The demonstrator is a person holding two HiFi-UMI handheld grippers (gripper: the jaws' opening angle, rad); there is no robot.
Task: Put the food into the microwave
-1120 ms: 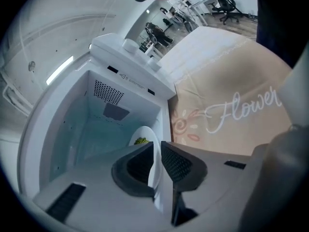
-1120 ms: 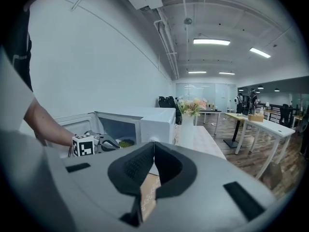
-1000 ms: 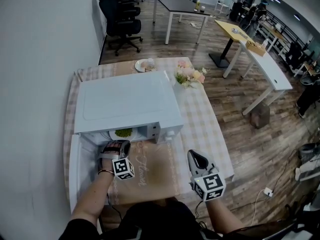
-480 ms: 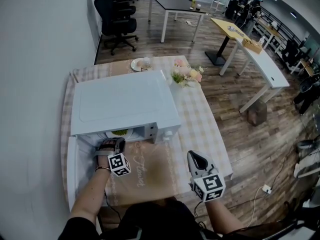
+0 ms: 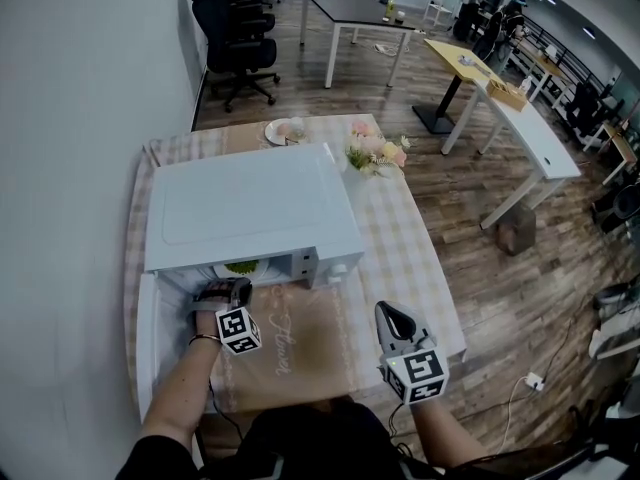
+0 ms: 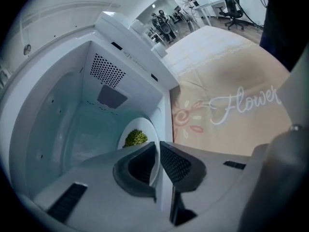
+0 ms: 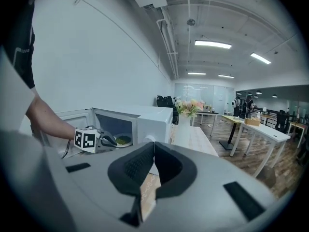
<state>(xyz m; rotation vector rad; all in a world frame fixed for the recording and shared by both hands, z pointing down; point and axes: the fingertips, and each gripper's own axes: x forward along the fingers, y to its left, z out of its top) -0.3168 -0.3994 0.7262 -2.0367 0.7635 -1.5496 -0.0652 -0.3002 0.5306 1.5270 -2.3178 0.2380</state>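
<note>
The left gripper (image 5: 240, 286) has just been closing its jaws, and the near rim of the plate (image 5: 222, 270) is between them; by now the pads are pinched on that rim. Compared with a second ago, less of the plate shows from under the lip of the microwave (image 5: 250, 203) in the head view, so I'd judge it has gone a little farther in. The food (image 5: 243, 266), a small green heap, is on the plate inside the cavity, just past the opening. That puts the task close to done: what looks to be left is letting go, drawing the gripper out and swinging the door (image 5: 148, 338) shut (it stands wide open at the left).

The right gripper (image 5: 388, 310) hangs over the table runner (image 5: 310, 343) to the right, well apart from the microwave. Its jaws are together and hold nothing.

From above, the microwave's top hides most of the cavity. The left gripper view looks straight in: the plate (image 6: 145, 127) rests low in the cavity with the food (image 6: 135, 138) on its far half, and the rim runs down into the narrow gap of the left gripper (image 6: 158, 146). The right gripper view gives the side-on picture instead, past the touching tips of the right gripper (image 7: 153, 146): the left gripper (image 7: 104, 140) reaches into the open front of the microwave (image 7: 149, 122), with the plate (image 7: 123, 140) just ahead of it.
</note>
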